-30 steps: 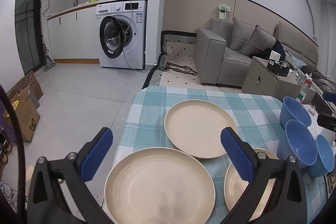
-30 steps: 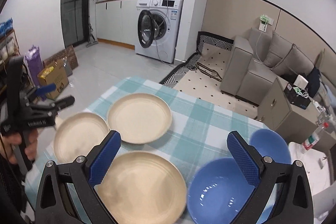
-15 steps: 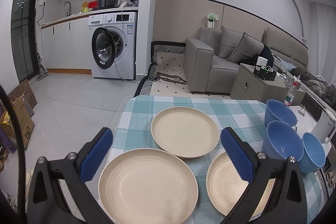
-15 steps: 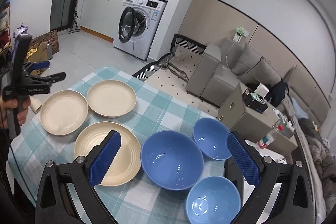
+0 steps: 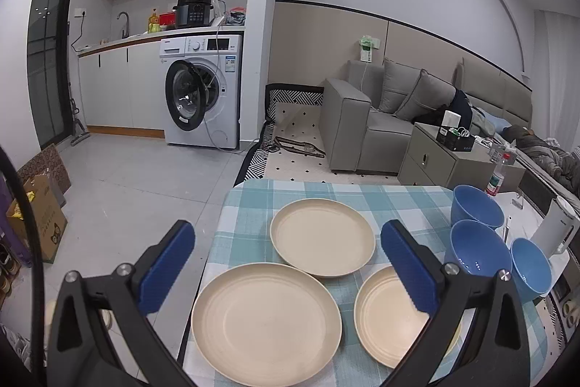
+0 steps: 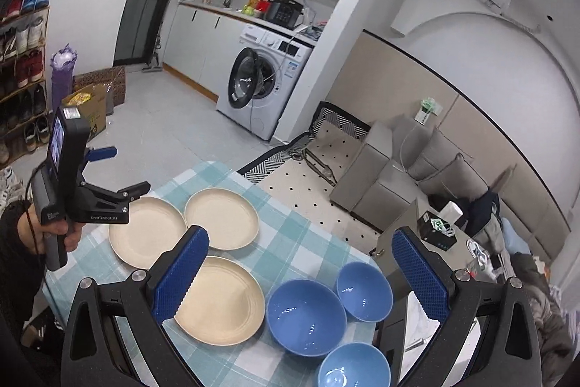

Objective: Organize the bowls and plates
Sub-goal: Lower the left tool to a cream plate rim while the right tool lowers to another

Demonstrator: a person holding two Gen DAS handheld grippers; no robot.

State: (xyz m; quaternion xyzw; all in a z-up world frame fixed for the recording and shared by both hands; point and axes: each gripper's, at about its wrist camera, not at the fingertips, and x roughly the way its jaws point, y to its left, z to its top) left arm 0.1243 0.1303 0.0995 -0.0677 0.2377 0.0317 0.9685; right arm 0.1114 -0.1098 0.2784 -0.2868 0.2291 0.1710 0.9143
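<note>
Right wrist view: left gripper (image 6: pixel 123 169) (marked "GenRobot.AI") and right gripper (image 6: pixel 299 272) both gape wide, holding nothing.

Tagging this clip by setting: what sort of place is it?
Most likely a small open-plan apartment: a washing machine under the kitchen counter, a grey sofa, and a table with a checked tablecloth.

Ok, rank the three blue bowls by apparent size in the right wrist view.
1. Middle bowl, clearly the largest.
2. Nearest bowl and far bowl look alike; the nearest is cut off by the frame edge, so no ranking between them.
</note>
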